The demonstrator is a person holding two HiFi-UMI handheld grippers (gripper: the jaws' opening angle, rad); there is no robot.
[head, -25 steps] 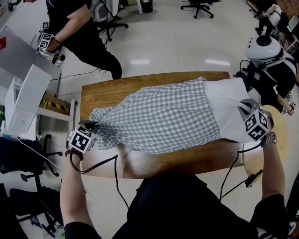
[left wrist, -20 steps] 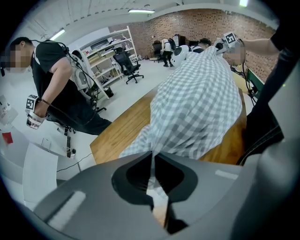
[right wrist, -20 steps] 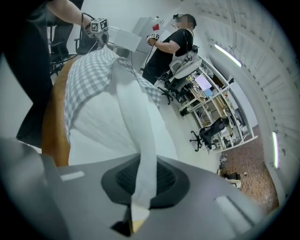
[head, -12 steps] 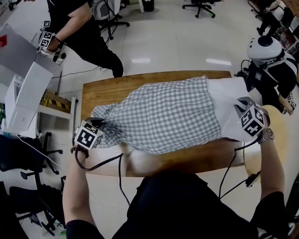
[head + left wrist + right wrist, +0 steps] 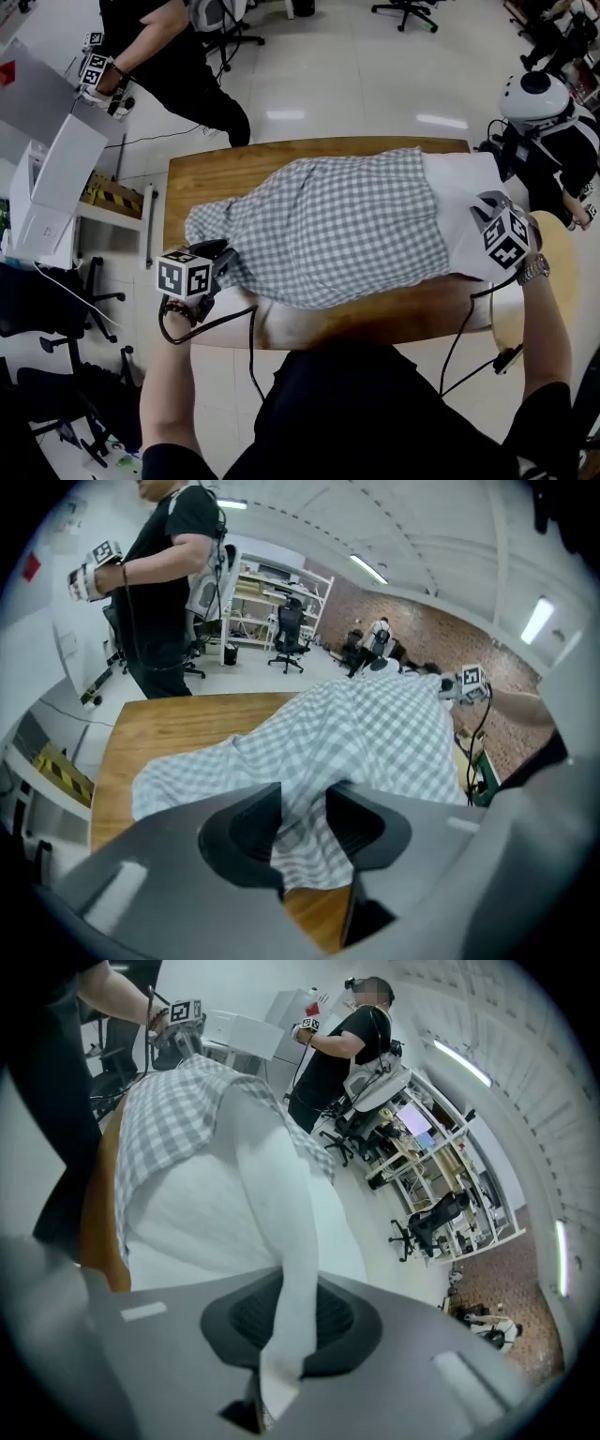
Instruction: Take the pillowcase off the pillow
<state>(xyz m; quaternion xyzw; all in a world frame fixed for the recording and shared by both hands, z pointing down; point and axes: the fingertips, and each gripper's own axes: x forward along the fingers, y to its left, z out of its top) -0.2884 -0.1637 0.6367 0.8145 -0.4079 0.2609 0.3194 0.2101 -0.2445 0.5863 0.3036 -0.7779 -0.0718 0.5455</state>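
Note:
A grey-and-white checked pillowcase (image 5: 337,225) covers most of a pillow lying across the wooden table (image 5: 216,173). The bare white pillow (image 5: 459,206) sticks out of it at the right end. My left gripper (image 5: 228,255) is at the pillowcase's near left corner. In the left gripper view its jaws (image 5: 305,808) have just been opening, and the checked cloth (image 5: 375,733) lies loosely between them. My right gripper (image 5: 489,214) is at the pillow's right end. In the right gripper view it (image 5: 295,1312) is shut on a fold of the white pillow (image 5: 206,1213).
Another person in black (image 5: 169,47) stands beyond the table's far left corner, holding grippers. White boxes (image 5: 56,178) sit to the left of the table. A machine with a white helmet (image 5: 539,98) stands at the right. Cables hang from both grippers over the table's near edge.
My left gripper has shifted right along the near left corner and rolled, and its jaws have parted on the checked cloth. My right gripper has sunk a little, still holding the pillow.

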